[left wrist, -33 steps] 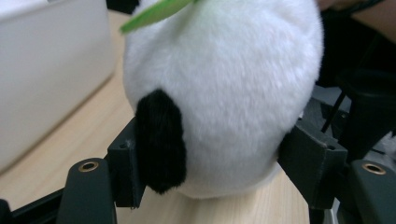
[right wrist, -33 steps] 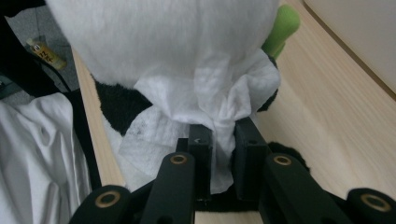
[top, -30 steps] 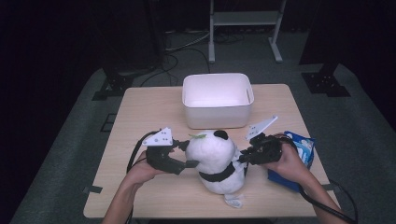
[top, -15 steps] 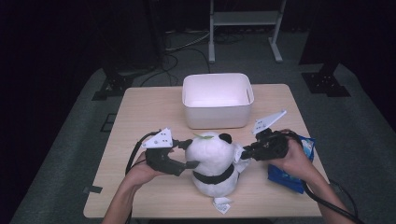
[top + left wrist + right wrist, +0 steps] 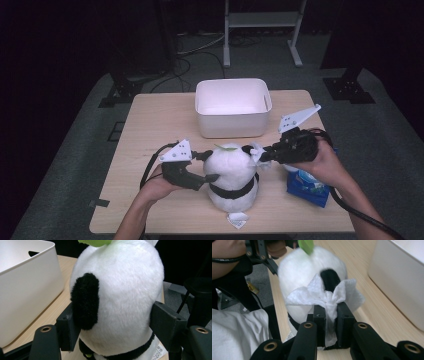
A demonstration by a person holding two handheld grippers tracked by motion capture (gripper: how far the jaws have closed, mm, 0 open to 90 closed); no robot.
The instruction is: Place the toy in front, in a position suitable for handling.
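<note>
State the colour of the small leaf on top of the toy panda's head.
Green: the leaf on the toy panda shows best in the left gripper view.

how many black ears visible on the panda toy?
2. One ear is on the panda toy's head beside a jaw of the left gripper. The other ear sits behind the white wipe pinched in the right gripper.

Our two grippers, both clamped

Left gripper: jaws spread wide, pressing in from our left. Right gripper: jaws nearly closed, pinching; both forearms low, angled inward.
</note>
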